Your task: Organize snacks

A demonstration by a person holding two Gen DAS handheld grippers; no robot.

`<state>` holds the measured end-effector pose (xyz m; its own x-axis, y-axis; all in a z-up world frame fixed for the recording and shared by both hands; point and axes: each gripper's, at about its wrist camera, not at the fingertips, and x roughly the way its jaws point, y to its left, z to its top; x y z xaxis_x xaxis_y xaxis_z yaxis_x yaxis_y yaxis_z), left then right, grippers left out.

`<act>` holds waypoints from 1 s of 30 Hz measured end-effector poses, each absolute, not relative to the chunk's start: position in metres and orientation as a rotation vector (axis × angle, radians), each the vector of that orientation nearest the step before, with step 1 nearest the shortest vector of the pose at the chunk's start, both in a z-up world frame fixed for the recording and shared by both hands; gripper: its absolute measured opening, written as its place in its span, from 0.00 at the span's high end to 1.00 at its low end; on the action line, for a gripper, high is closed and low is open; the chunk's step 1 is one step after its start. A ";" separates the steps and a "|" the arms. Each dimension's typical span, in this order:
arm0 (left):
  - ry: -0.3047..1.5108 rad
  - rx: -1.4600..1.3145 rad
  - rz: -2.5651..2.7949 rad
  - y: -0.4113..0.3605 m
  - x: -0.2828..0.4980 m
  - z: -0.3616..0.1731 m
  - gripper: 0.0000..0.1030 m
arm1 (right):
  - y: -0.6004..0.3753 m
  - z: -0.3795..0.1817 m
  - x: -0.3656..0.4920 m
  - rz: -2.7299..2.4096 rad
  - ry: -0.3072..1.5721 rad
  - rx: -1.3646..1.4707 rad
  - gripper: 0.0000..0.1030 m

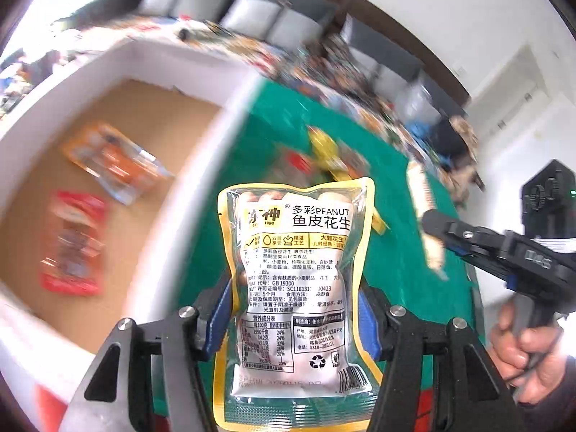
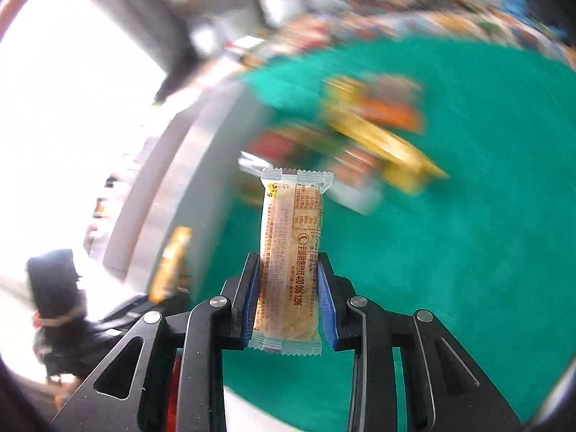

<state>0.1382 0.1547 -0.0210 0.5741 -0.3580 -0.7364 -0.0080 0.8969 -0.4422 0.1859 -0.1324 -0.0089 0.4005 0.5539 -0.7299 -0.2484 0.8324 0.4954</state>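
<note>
Both hands are mid-carry w/ a snack each, so this looks like the transfer step: picked from the pile, headed for the box. Left gripper (image 1: 291, 309) has its fingers clamped on the peanut pouch (image 1: 293, 270), which stands upright between them, top end pointing away. The cardboard box (image 1: 118, 54) lies ahead-left of those fingers, w/ an orange packet (image 1: 115, 162) and a red packet (image 1: 73, 243) already lying inside. Right gripper (image 2: 288, 306) has its fingers pressed on a slim biscuit bar (image 2: 291, 259), held lengthwise; the remaining snack pile (image 2: 367, 126) sits ahead of them on the green surface (image 2: 468, 252). Next probably: swing the pouch over the box wall, lower it, then let go; the bar likely follows, w/o the hands crossing.
</note>
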 end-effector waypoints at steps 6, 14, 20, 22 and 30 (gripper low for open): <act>0.886 -0.360 0.160 0.271 0.152 -0.001 0.23 | 0.021 0.049 0.208 0.777 0.972 0.288 0.64; 0.846 -0.391 0.276 0.319 0.118 -0.004 0.12 | 0.024 0.067 0.195 0.774 0.868 0.265 0.30; 0.860 -0.389 0.072 0.219 0.120 -0.010 0.07 | -0.088 -0.012 0.209 0.456 0.876 0.046 0.28; 0.851 -0.359 -0.018 0.168 0.120 -0.007 0.02 | -0.132 -0.058 0.204 0.310 0.916 -0.047 0.28; 0.979 -0.186 -0.199 0.008 0.151 -0.088 0.00 | -0.252 -0.147 0.166 0.040 0.956 -0.034 0.28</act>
